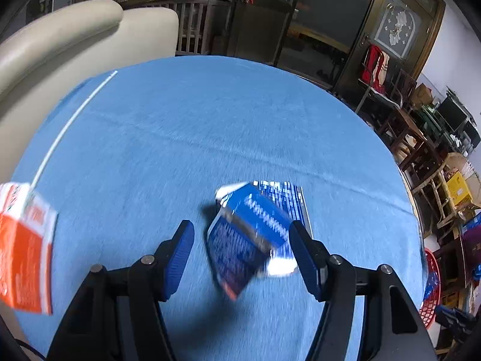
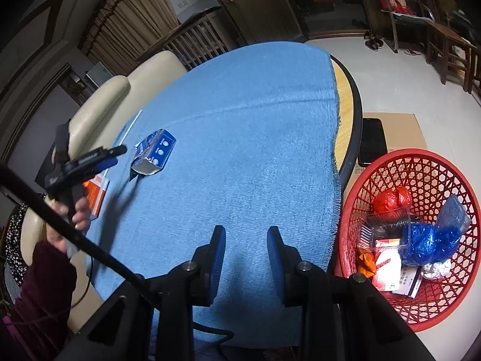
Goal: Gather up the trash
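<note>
A crumpled blue carton [image 1: 255, 234] lies on the blue tablecloth [image 1: 210, 126], between the spread fingers of my left gripper [image 1: 242, 249], which is open. It also shows in the right wrist view [image 2: 153, 152], with the left gripper [image 2: 99, 158] just left of it. An orange and white box [image 1: 24, 249] lies at the table's left edge, also in the right wrist view [image 2: 97, 195]. A thin white straw [image 1: 72, 123] lies at the far left. My right gripper [image 2: 246, 249] is open and empty over the table's near edge, left of the red mesh basket [image 2: 427, 174].
The basket on the floor holds several pieces of trash: red and blue bags, boxes, foil. A cardboard sheet [image 2: 402, 129] with a black phone [image 2: 372, 141] lies beyond it. A cream sofa [image 1: 75, 39] stands behind the table. Wooden chairs [image 2: 445, 42] stand at far right.
</note>
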